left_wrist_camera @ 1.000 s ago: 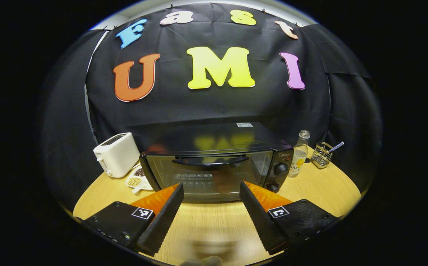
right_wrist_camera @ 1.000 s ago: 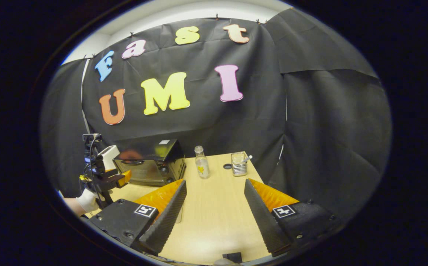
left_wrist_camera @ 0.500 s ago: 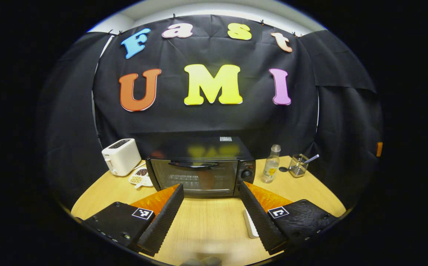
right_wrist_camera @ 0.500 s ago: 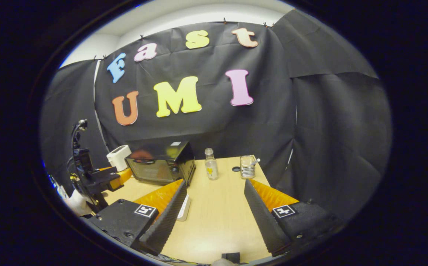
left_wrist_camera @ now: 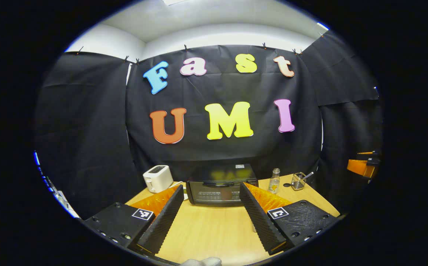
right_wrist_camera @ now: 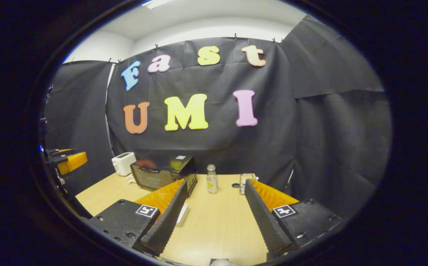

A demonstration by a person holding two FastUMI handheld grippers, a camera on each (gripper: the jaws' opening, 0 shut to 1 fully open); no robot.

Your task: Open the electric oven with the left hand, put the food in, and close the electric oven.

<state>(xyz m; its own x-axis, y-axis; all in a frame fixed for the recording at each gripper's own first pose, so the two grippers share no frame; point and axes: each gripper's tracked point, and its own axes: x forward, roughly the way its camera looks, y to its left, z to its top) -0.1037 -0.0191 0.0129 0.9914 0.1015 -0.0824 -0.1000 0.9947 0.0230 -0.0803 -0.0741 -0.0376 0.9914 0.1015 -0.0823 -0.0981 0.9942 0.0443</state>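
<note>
In the left gripper view, a white toaster (left_wrist_camera: 157,178) stands at the far left of the bench (left_wrist_camera: 214,229), against the wall. Just right of it sits the black oven (left_wrist_camera: 220,183), door shut, its handle across the top of the glass front. Right of the oven stands a clear bottle (left_wrist_camera: 274,181), then a small wire basket (left_wrist_camera: 298,181) with a utensil poking out of it. The left tongs (left_wrist_camera: 211,213) hang above the bare near bench, well short of the oven, fingers spread wide with nothing between them. At the far right edge part of the right gripper shows.

In the right gripper view the same row runs left to right along the back: toaster (right_wrist_camera: 123,163), oven (right_wrist_camera: 162,173) turned at an angle with its door closed, bottle (right_wrist_camera: 211,179), basket (right_wrist_camera: 246,183). A flat pale thing (right_wrist_camera: 182,215) lies on the bench just beside the left finger of the right tongs (right_wrist_camera: 215,218); I cannot tell what it is. Those tongs are also spread, pinching nothing, over open bench (right_wrist_camera: 217,229) well apart from the oven. At the far left edge part of the left gripper shows.
</note>
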